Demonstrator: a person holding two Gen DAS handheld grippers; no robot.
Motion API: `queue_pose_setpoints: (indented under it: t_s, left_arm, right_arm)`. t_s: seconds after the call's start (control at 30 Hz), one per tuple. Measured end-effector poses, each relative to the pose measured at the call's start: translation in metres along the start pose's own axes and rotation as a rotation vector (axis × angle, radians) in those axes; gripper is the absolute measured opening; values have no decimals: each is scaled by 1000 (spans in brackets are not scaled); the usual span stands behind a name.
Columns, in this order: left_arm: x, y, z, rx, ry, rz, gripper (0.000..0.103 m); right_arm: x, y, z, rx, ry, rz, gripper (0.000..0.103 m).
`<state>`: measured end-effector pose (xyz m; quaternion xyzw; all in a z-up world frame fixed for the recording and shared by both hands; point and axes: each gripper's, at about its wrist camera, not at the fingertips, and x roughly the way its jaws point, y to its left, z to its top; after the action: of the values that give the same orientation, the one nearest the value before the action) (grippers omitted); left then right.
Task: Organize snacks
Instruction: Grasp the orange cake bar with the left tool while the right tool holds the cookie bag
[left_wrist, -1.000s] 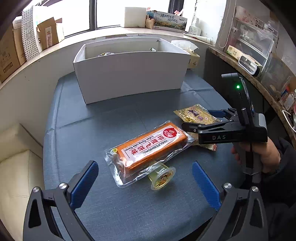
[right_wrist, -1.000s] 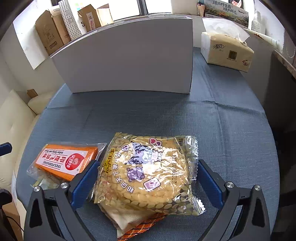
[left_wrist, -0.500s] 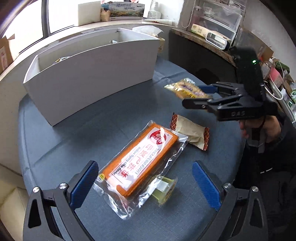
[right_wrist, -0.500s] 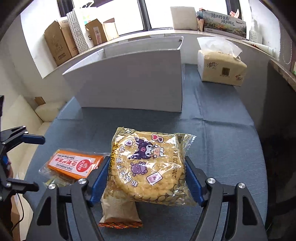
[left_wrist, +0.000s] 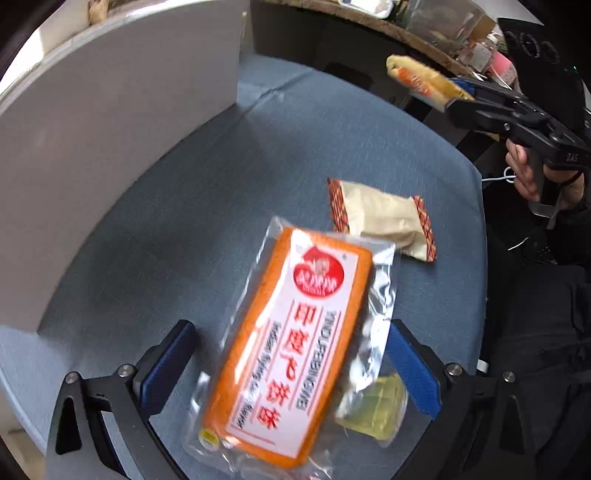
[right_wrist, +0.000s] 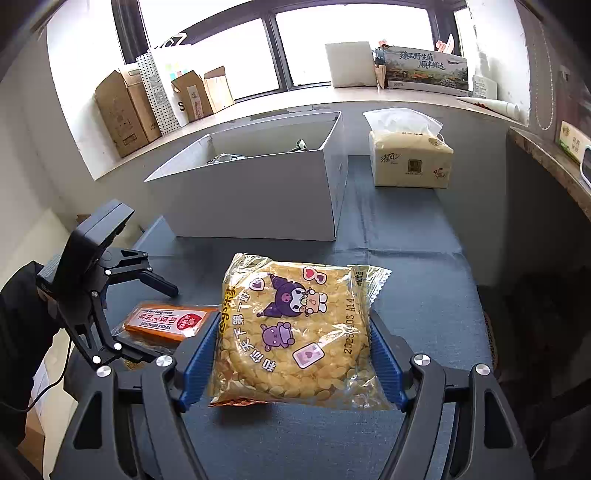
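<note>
1. right gripper (right_wrist: 291, 354) is clamped on the yellow cracker pack (right_wrist: 295, 332), blue pads pressing both its side edges. pack hangs clear of the table (right_wrist: 424, 295) w/ a shadow under it, so it's lifted, not resting.

2. left gripper (left_wrist: 291, 365) has its jaws wide apart, straddling the orange cake pack (left_wrist: 288, 347). pads look just off the wrapper on both sides, no squeeze yet. pack lies flat on the cloth.

3. white box (right_wrist: 258, 184) stands at the far side of the table, open top. some wrappers peek over its rim, so a few snacks look to be in already; can't tell how many.

4. left on the table: orange cake pack, a beige snack packet (left_wrist: 380, 218) w/ red crimped ends just beyond it, and a small jelly cup (left_wrist: 373, 410) partly tucked under the cake pack's wrapper edge.

5. tissue pack (right_wrist: 410, 158) sits beside the box, prob not part of the job.

6. judgement: roughly mid-task. one snack is in the air and needs carrying over the box rim and letting go. then cake pack, beige packet and jelly cup each need a grab + drop.

7. watch: the jelly cup touches the cake pack's wrapper, so lifting the pack may drag or tip it.
</note>
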<state>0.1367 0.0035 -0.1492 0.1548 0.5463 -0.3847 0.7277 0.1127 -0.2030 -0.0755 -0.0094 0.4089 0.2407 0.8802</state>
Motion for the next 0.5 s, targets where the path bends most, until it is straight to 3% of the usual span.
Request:
queue_pose_setpoints:
  t_s: [0.13,0.27,0.5]
  left_arm:
    - [3,1,10,30,-9,31,103]
    - [8,-8,16,134,-5,124,103]
    - [-2,8,20,69,-30,129,103]
  right_arm:
    - [3,-2,0,4,13,-10,79]
    - [5,-3,0,9,17,-11,79]
    - [8,-2,-5,20,27,-9,79]
